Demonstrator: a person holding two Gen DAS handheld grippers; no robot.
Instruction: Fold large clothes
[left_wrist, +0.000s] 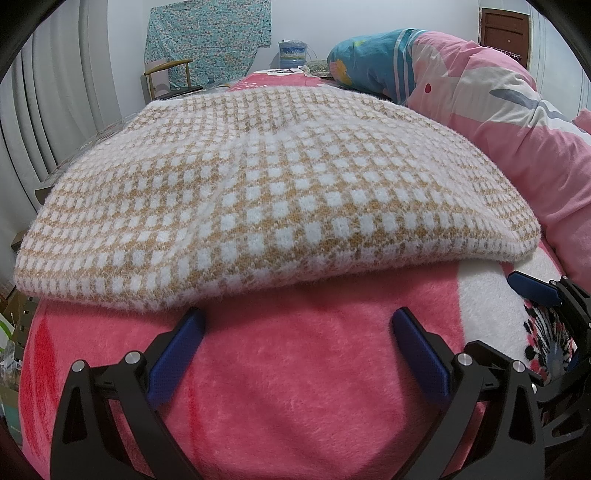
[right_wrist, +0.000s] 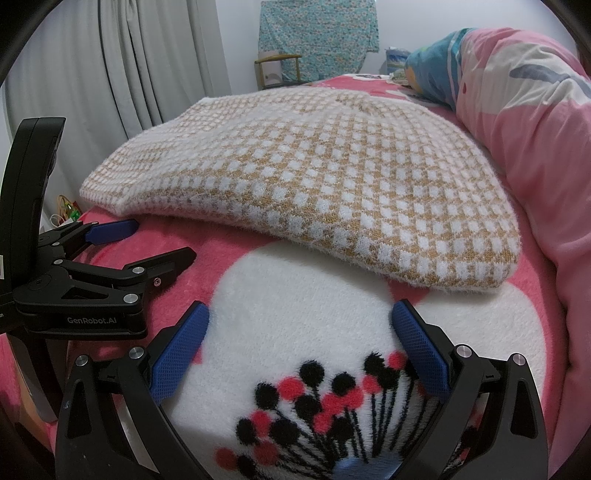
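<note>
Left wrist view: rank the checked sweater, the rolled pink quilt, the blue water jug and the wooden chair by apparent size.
1. checked sweater
2. rolled pink quilt
3. wooden chair
4. blue water jug
The chair and jug stand far back, so their true sizes are unsure.

Bare pink fleece blanket (left_wrist: 295, 387) lies open between both grippers and the folded checked sweater (left_wrist: 266, 195). Rolled pink quilt (right_wrist: 535, 166) walls the sweater's right edge. Left gripper (right_wrist: 147, 240) sits just left of the right gripper (right_wrist: 299, 332), crowding that side.
</note>
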